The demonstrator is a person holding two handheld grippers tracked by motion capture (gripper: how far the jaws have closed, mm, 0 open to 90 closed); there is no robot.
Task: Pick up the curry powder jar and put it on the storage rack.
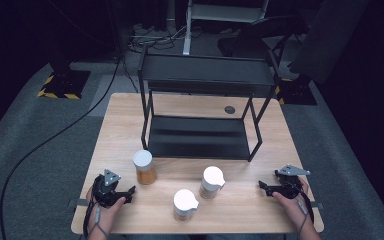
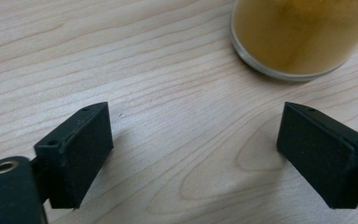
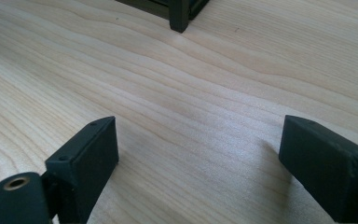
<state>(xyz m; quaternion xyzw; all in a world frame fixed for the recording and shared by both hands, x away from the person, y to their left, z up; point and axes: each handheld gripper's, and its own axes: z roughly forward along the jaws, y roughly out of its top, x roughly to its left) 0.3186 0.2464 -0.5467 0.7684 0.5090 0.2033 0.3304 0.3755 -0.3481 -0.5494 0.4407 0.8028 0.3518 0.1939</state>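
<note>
— Nearest to me, what do you see?

— Both my hands at the near edge of the wooden bench (image 1: 120, 115), each holding a set of tongs. My left tongs (image 1: 128, 192) sit at the near left corner, the right tongs (image 1: 263, 187) at the near right, and both point inward toward the middle of the bench.

— Are they gripping anything?

— No. In the left gripper view my left tongs (image 2: 193, 154) are spread wide with bare wood between the jaws. The right tongs (image 3: 198, 161) are spread just as wide in their own view, also over bare wood.

— What stands between them?

— Three jars with white lids. The amber jar (image 1: 144, 167) is just beyond my left tongs, near the front of the rack; its glass base (image 2: 303, 37) shows ahead of the left jaws and to the right, apart from them. A second jar (image 1: 185, 204) stands nearest the front edge, about midway between my hands. A third jar (image 1: 212, 182) is just behind it and to the right. Their contents look pale brown, though I can't tell what they are from up here.

— And behind them?

— A black two-tier metal rack (image 1: 205, 75) stands upright across the middle of the bench, both shelves bare. One of its legs (image 3: 179, 16) shows at the top of the right gripper view, well ahead of the jaws. A small dark round spot (image 1: 229, 109) lies on the bench behind the rack, toward the right.
</note>
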